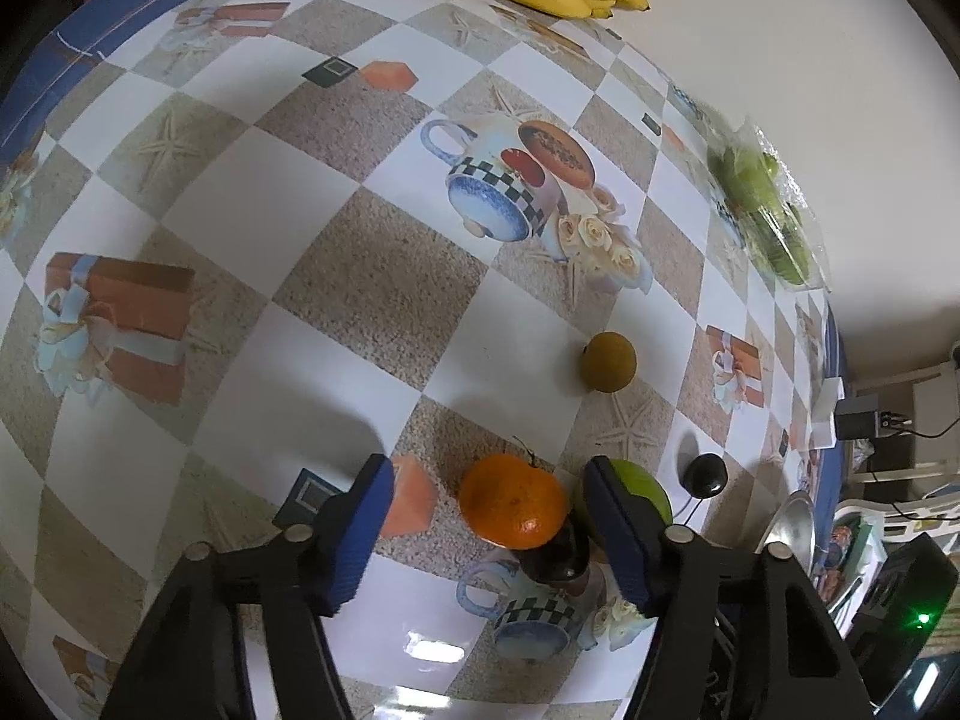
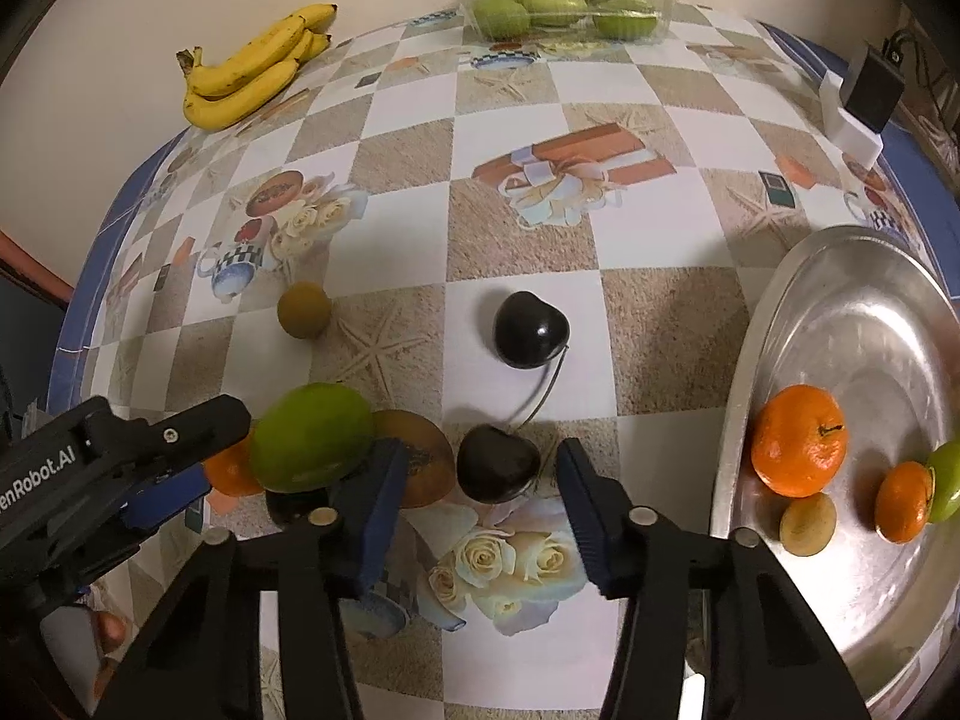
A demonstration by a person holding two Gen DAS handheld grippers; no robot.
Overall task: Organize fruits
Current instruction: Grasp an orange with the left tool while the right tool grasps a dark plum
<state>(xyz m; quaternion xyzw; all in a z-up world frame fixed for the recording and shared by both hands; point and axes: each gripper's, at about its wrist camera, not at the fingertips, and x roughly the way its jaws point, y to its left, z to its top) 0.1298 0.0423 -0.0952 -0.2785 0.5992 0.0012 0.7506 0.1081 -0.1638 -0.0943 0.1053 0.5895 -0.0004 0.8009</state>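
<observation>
My left gripper (image 1: 489, 531) is open with an orange tangerine (image 1: 513, 501) between its blue pads, not clamped. A green fruit (image 1: 642, 489) lies behind its right pad. My right gripper (image 2: 477, 495) is open around a dark cherry (image 2: 497, 463), whose stem joins a second cherry (image 2: 531, 330). The left gripper shows in the right wrist view (image 2: 144, 468), beside the green fruit (image 2: 312, 437) and a brown fruit (image 2: 429, 462). A steel plate (image 2: 852, 312) at right holds two tangerines (image 2: 801, 441), a small brown fruit (image 2: 808, 523) and a green one (image 2: 948, 480).
A small brown fruit (image 2: 304, 309) lies alone on the patterned tablecloth (image 2: 648, 276). Bananas (image 2: 252, 69) and a clear tray of green fruit (image 2: 564, 3) sit at the far edge by the wall. A white and black box (image 2: 864, 102) sits at the far right.
</observation>
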